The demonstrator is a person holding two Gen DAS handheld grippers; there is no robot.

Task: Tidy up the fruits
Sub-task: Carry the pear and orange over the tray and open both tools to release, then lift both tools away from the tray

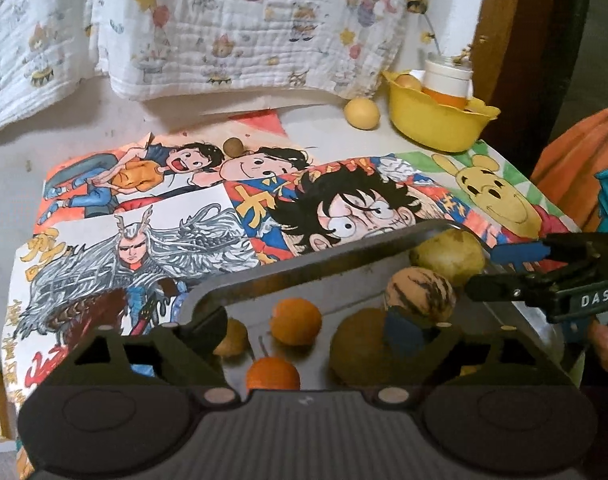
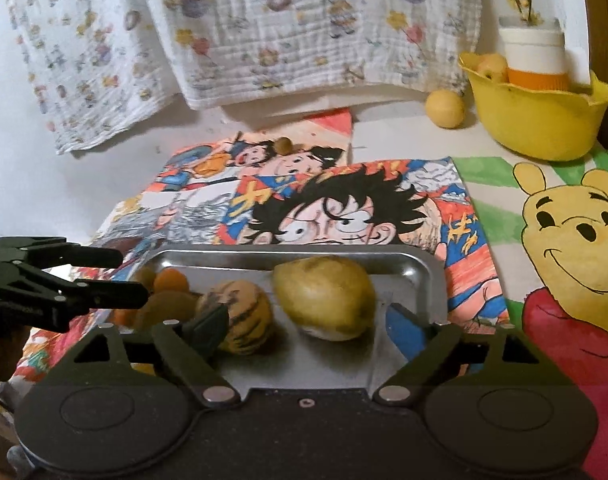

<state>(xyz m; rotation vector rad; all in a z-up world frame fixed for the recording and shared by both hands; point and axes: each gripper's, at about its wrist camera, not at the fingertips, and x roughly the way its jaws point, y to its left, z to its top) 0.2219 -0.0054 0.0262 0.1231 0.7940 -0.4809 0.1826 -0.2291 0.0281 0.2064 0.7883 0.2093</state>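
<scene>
Hovering over the metal tray [image 2: 419, 268], both grippers' jaws stand spread, empty; only the left view shows the front orange [image 1: 272, 374] clearly.

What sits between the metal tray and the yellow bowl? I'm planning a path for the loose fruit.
In the right wrist view, only flat cartoon drawings cover the table between the metal tray and yellow bowl.

Fruit sits in a metal tray [image 1: 304, 268] on the counter.
The left gripper [image 1: 304, 336] has its jaws wide apart over two oranges [image 1: 296, 321] and a striped fruit [image 1: 420, 292]. A yellow bowl [image 1: 435, 120] stands at the far right corner.
</scene>
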